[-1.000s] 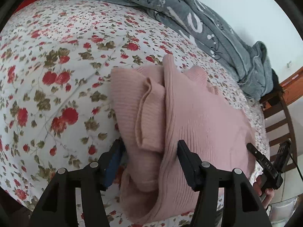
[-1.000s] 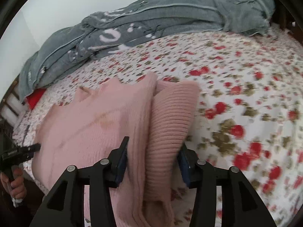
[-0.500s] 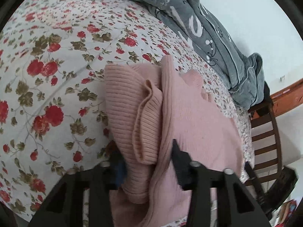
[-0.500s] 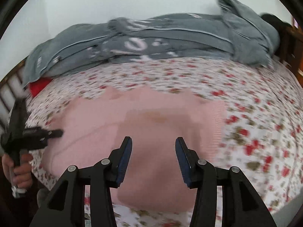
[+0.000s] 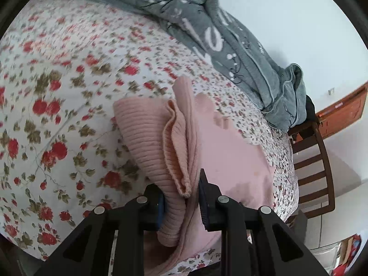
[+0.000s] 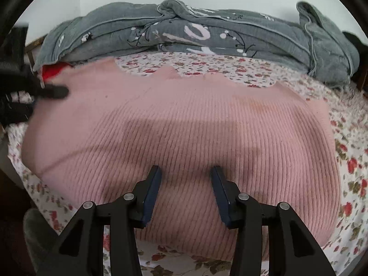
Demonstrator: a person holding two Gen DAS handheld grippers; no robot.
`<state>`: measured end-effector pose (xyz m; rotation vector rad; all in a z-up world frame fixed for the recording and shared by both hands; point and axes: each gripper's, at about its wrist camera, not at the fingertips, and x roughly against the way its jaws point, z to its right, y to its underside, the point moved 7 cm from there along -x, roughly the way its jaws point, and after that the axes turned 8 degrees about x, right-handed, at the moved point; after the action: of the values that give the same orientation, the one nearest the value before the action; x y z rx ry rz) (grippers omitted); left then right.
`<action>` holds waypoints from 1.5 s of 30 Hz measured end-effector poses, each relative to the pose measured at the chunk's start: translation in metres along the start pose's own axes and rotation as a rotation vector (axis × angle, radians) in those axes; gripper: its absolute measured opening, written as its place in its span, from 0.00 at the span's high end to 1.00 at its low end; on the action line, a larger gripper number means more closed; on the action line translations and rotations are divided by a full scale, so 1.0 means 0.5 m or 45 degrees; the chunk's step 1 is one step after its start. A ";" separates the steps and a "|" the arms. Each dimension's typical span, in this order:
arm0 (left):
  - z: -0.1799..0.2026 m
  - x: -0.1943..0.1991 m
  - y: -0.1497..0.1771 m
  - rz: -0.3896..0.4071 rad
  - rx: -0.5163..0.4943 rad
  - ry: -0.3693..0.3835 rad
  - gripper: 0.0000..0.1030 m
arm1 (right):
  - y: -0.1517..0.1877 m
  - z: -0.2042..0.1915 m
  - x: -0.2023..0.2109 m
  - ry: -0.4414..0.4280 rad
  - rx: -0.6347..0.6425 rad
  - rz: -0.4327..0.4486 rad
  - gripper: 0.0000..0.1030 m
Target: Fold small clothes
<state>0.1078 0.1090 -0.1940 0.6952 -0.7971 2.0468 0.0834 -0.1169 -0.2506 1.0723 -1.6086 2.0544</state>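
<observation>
A pink ribbed knit sweater (image 6: 184, 126) lies spread flat on the floral bed sheet (image 5: 57, 92). In the left wrist view my left gripper (image 5: 181, 197) is shut on a bunched fold of the sweater (image 5: 165, 142) at its near edge, with a ribbed sleeve draped over it. In the right wrist view my right gripper (image 6: 186, 191) is open and empty, hovering just above the sweater's near middle. The left gripper shows as a blurred dark shape (image 6: 34, 89) at the sweater's far left edge.
A grey quilt (image 6: 195, 34) is heaped along the back of the bed against the wall. A red item (image 6: 53, 71) peeks from under it at left. A wooden chair (image 5: 310, 165) stands beside the bed's right edge.
My right gripper let go of the folded sweater edge and swung over the flat sweater. My left gripper closed on the bunched fold.
</observation>
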 end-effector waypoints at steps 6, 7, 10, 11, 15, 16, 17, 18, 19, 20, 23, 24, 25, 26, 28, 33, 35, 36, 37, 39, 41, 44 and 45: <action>0.061 0.014 -0.002 0.031 -0.061 -0.024 0.78 | -0.013 0.023 0.026 -0.161 -0.117 -0.017 0.54; 0.071 0.016 -0.001 0.034 -0.071 -0.023 0.78 | -0.015 0.036 0.038 -0.216 -0.172 -0.012 0.54; 0.118 0.019 0.004 0.041 -0.139 -0.024 0.79 | -0.017 0.095 0.076 -0.290 -0.305 0.021 0.54; 0.134 0.020 0.005 0.042 -0.151 -0.027 0.79 | -0.017 0.124 0.095 -0.291 -0.337 0.045 0.54; 0.206 0.012 0.018 0.023 -0.178 -0.024 0.79 | -0.011 0.208 0.146 -0.229 -0.376 0.097 0.54; 0.227 0.007 0.024 0.022 -0.192 -0.030 0.79 | -0.007 0.235 0.159 -0.213 -0.392 0.107 0.54; 0.251 0.000 0.030 0.023 -0.208 -0.041 0.79 | 0.000 0.259 0.171 -0.205 -0.413 0.114 0.54; 0.271 -0.008 0.037 0.021 -0.221 -0.048 0.79 | 0.007 0.279 0.181 -0.202 -0.433 0.119 0.54; 0.290 -0.017 0.045 0.018 -0.233 -0.052 0.79 | 0.015 0.305 0.194 -0.199 -0.455 0.128 0.54; 0.307 -0.025 0.052 0.013 -0.244 -0.055 0.79 | 0.025 0.328 0.205 -0.186 -0.470 0.138 0.54; 0.372 -0.064 0.087 -0.017 -0.294 -0.063 0.79 | 0.059 0.392 0.238 -0.115 -0.504 0.161 0.54; 0.399 -0.086 0.103 -0.035 -0.326 -0.068 0.79 | 0.070 0.410 0.246 -0.100 -0.518 0.165 0.54; 0.414 -0.099 0.115 -0.045 -0.346 -0.078 0.79 | 0.082 0.429 0.253 -0.087 -0.537 0.167 0.54; 0.429 -0.116 0.127 -0.052 -0.365 -0.093 0.79 | 0.101 0.455 0.260 -0.074 -0.565 0.160 0.54; 0.458 -0.162 0.162 -0.076 -0.410 -0.130 0.79 | 0.125 0.488 0.268 -0.060 -0.606 0.151 0.54; 0.456 -0.264 0.226 -0.216 -0.407 -0.212 0.75 | 0.182 0.517 0.279 -0.057 -0.654 0.115 0.54; 0.457 -0.269 0.237 -0.265 -0.403 -0.175 0.67 | 0.194 0.507 0.280 -0.066 -0.644 0.106 0.54; 0.459 -0.262 0.241 -0.270 -0.406 -0.150 0.64 | 0.193 0.504 0.276 -0.075 -0.639 0.103 0.54; 0.465 -0.247 0.240 -0.269 -0.415 -0.108 0.56 | 0.190 0.498 0.275 -0.087 -0.632 0.102 0.54; 0.475 -0.212 0.235 -0.226 -0.446 -0.059 0.44 | 0.174 0.478 0.272 -0.117 -0.604 0.110 0.54; 0.478 -0.169 0.220 -0.136 -0.489 -0.059 0.38 | 0.153 0.454 0.270 -0.143 -0.569 0.124 0.54; 0.453 -0.110 0.192 -0.012 -0.534 -0.125 0.34 | 0.107 0.417 0.263 -0.201 -0.513 0.151 0.54; 0.432 -0.088 0.182 0.024 -0.536 -0.151 0.34 | 0.092 0.403 0.261 -0.220 -0.498 0.158 0.54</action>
<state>0.0957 -0.1146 -0.1113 0.5721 -1.2597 1.7828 0.0387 -0.3441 -0.1712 1.0482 -2.1000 1.6500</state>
